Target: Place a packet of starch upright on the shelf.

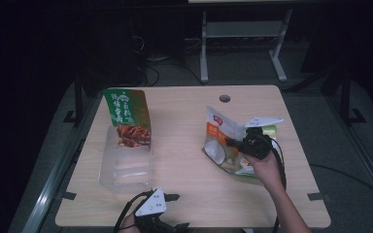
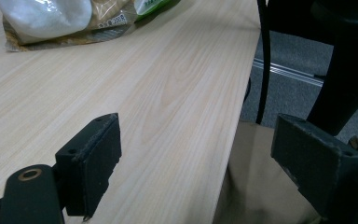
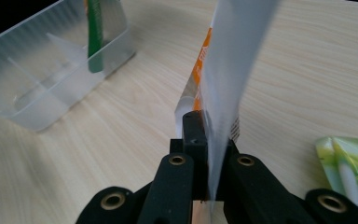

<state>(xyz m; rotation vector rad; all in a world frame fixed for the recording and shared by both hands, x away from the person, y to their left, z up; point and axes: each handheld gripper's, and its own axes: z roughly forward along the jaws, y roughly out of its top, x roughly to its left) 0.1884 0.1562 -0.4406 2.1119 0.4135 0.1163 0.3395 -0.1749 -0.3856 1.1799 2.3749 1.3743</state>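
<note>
Orange-and-white snack bag (image 1: 219, 138) sat right of centre in the high view, its edge pinched between your right gripper (image 1: 234, 142) — jaws fully closed on it. Your left gripper (image 2: 196, 154) stood wide open, empty. Three bags, one clear bin (image 1: 125, 165).
</note>
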